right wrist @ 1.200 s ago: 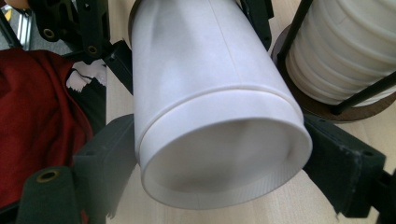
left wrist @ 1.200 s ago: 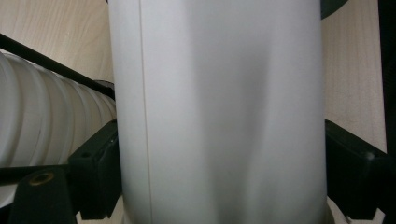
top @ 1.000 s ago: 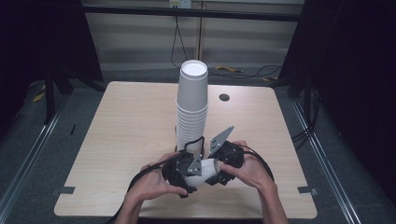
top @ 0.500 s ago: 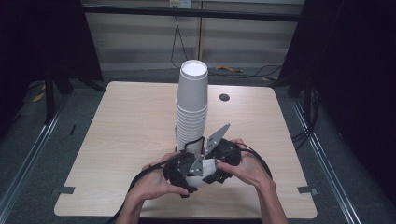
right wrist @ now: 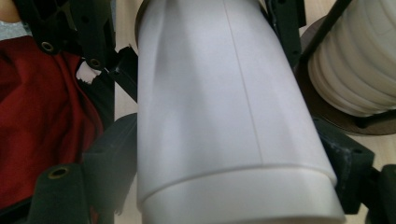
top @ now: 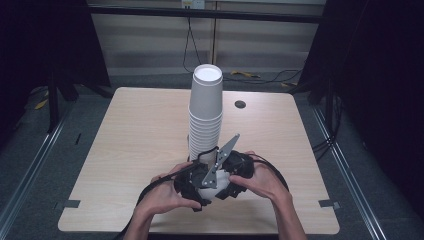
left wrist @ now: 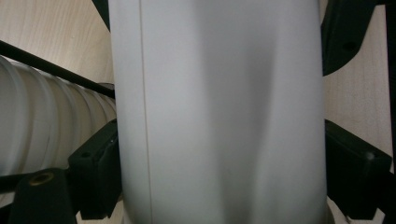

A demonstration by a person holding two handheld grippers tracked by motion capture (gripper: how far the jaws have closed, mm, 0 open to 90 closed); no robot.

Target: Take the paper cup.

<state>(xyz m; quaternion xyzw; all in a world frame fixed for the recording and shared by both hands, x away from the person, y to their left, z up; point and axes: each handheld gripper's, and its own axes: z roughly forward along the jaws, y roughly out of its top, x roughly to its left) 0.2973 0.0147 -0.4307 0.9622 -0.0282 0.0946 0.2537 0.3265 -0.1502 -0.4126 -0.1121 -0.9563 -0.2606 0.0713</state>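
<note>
A tall stack of white paper cups [top: 205,117] stands upright near the middle of the wooden table [top: 130,140], with its ribbed lower rims just beyond the two hands. A small dark round spot [top: 240,104] lies on the table surface to the right of the stack, well apart from it. The stack stands directly behind the working area and appears close beside the jaws in both gripper views, as ribbed rims [left wrist: 42,126] at the left of the left gripper view and at the upper right [right wrist: 359,60] of the right gripper view. A black cable crosses in front of these rims. At the near edge of the table, the left gripper [top: 192,185] and the right gripper [top: 232,172] meet on a single white paper cup [top: 210,189], which lies between them. The cup [left wrist: 219,112] is plain white with a smooth wall and one thin vertical seam; in the right gripper view [right wrist: 224,107] a second nested rim shows at its lower end. The left gripper's jaws press on both sides of the cup. The right gripper's jaws likewise clamp its wall on both sides.
</note>
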